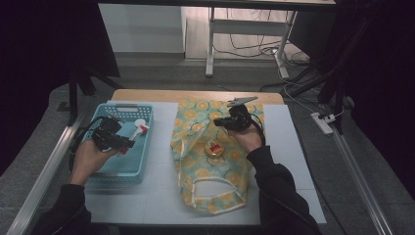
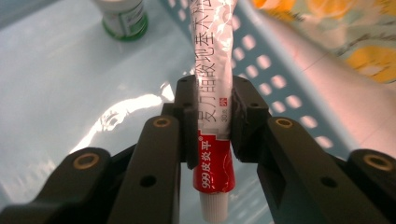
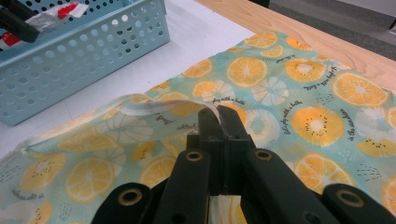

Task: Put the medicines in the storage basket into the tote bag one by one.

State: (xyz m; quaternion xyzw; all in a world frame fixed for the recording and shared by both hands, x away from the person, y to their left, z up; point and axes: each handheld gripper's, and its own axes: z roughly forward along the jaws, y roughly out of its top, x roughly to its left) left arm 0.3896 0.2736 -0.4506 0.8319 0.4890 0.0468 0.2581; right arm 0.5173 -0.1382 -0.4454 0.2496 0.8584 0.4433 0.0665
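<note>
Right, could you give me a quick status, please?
Left gripper shut on ointment tube over basket. Right gripper pinching bag hem. Nothing in the way.

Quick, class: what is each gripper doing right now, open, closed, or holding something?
Left gripper: closed on the red-and-white ointment tube, above the blue basket.
Right gripper: closed, pinching the white edge of the fruit-print bag.

Materials and finishes on the table

Tube point(image 2: 215, 98): glossy crinkled foil-like skin, ribbed white plastic cap. Basket point(image 1: 128, 113): smooth, shiny pale-blue plastic with perforated walls. Bag point(image 3: 289, 88): matt woven cloth, printed, white cloth edging. Gripper fingers point(image 2: 187, 121): matt black plastic with brass-coloured metal rivets. Table edge point(image 1: 195, 94): bare smooth wood.
</note>
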